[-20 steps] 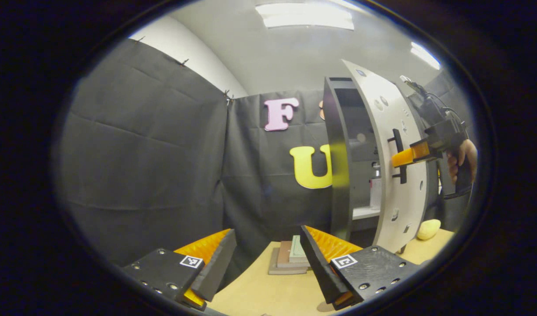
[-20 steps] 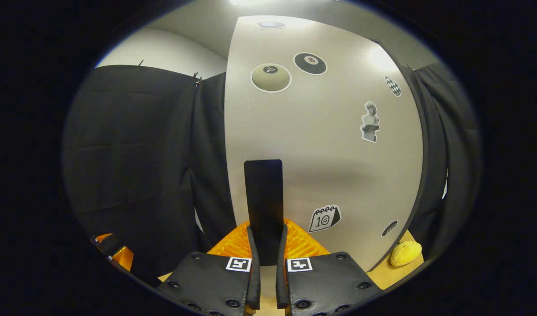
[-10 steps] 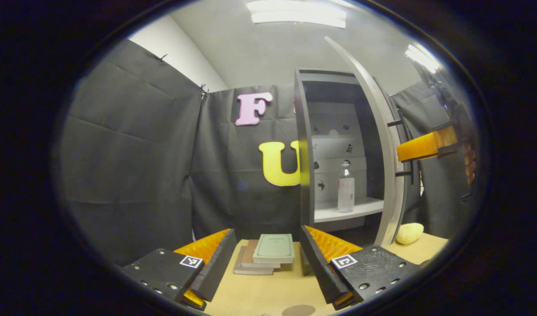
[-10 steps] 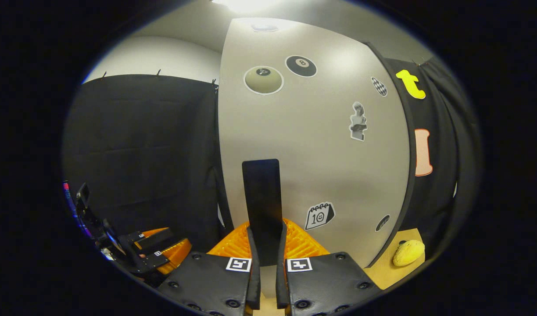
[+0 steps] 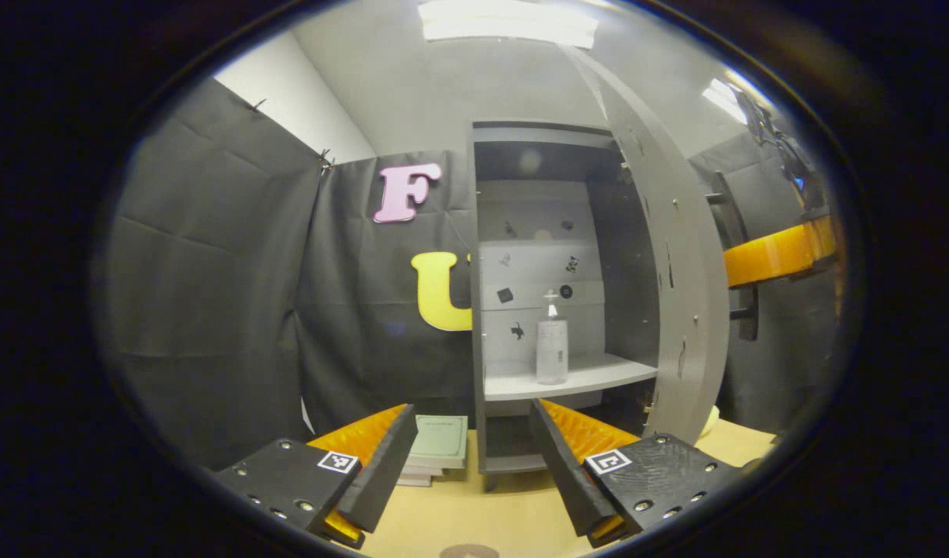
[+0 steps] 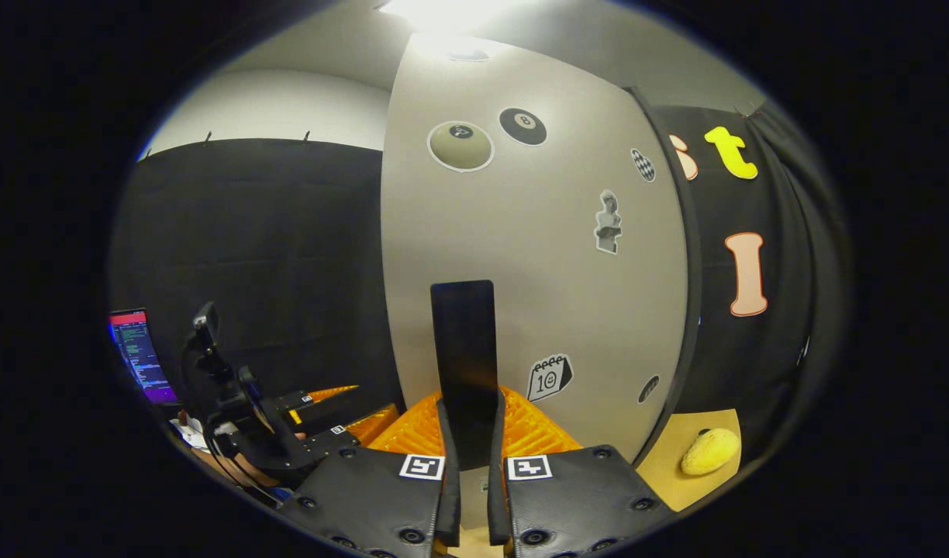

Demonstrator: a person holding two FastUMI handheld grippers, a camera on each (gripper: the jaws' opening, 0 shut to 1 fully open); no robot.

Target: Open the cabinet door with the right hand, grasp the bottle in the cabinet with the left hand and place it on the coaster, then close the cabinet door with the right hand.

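The cabinet (image 5: 521, 194) stands open, and a clear bottle (image 5: 552, 345) with a pump top is upright on its white shelf (image 5: 575, 378). The grey door (image 5: 672, 256) is swung out to the right. In the right gripper view my right gripper (image 6: 469, 407) is shut on the door's black handle (image 6: 464, 349); the door face (image 6: 536, 256) carries stickers. My left gripper (image 5: 472, 409) is open and holds nothing, low over the table in front of the cabinet, well short of the bottle. A brown round coaster (image 5: 468, 552) peeks in at the bottom edge.
A stack of books (image 5: 436, 442) lies on the wooden table (image 5: 505, 504) left of the cabinet's foot. A yellow lumpy object (image 6: 709, 452) sits on the table behind the door. A lit monitor (image 6: 137, 356) stands at the far left of the right gripper view.
The door has swung wide open with my right gripper on its handle, uncovering the bottle. The left gripper view has turned right and now faces the open cabinet.
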